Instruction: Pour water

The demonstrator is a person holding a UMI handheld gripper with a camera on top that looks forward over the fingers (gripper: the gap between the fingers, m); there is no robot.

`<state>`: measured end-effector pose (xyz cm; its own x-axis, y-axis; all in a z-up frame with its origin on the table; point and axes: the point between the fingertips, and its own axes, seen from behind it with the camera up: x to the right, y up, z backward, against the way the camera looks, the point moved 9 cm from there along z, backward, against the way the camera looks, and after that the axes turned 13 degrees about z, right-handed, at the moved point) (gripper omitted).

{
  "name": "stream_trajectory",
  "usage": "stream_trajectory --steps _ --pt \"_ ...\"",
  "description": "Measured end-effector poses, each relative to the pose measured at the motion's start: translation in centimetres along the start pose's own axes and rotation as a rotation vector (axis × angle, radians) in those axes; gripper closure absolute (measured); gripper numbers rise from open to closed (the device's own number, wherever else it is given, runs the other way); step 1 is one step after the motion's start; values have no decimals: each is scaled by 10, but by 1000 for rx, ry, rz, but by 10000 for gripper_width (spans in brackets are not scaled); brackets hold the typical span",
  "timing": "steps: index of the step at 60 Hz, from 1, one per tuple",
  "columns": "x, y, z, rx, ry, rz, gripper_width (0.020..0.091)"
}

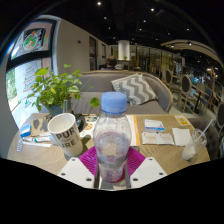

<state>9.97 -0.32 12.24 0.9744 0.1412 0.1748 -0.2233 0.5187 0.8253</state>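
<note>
A clear plastic water bottle (112,135) with a pale blue cap stands upright between my fingers, held above the wooden table (160,152). My gripper (112,160) is shut on the bottle's lower body, with the magenta pads (92,158) pressed against both sides. Left of the bottle, just beyond my left finger, a white mug (66,133) with dark lettering stands on the table.
A potted green plant (55,92) stands behind the mug. Papers and booklets (158,131) lie to the right, with a clear glass (191,148) at the table's right edge. A sofa with a zigzag cushion (134,88) lies beyond the table.
</note>
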Motion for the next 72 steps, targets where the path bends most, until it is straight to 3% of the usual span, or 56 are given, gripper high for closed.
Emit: stream_trajectory --steps 33,41,45,47,51,52,54,58,72 --pt "1 -9 -9 78 -41 18 725" --pt "0 -13 -6 91 -64 13 620" --pt "0 -16 -6 43 -65 5 564" --pt "-2 -19 -5 7 -57 -7 496" --pt "-8 -25 2 -47 -20 -38 265" --pt "-9 -26 5 -56 -17 -47 236" --pt "-11 -28 13 -72 -16 -57 277" --pt "-12 -29 37 -102 -42 -52 242" --pt "-40 -22 160 -181 -52 -26 254"
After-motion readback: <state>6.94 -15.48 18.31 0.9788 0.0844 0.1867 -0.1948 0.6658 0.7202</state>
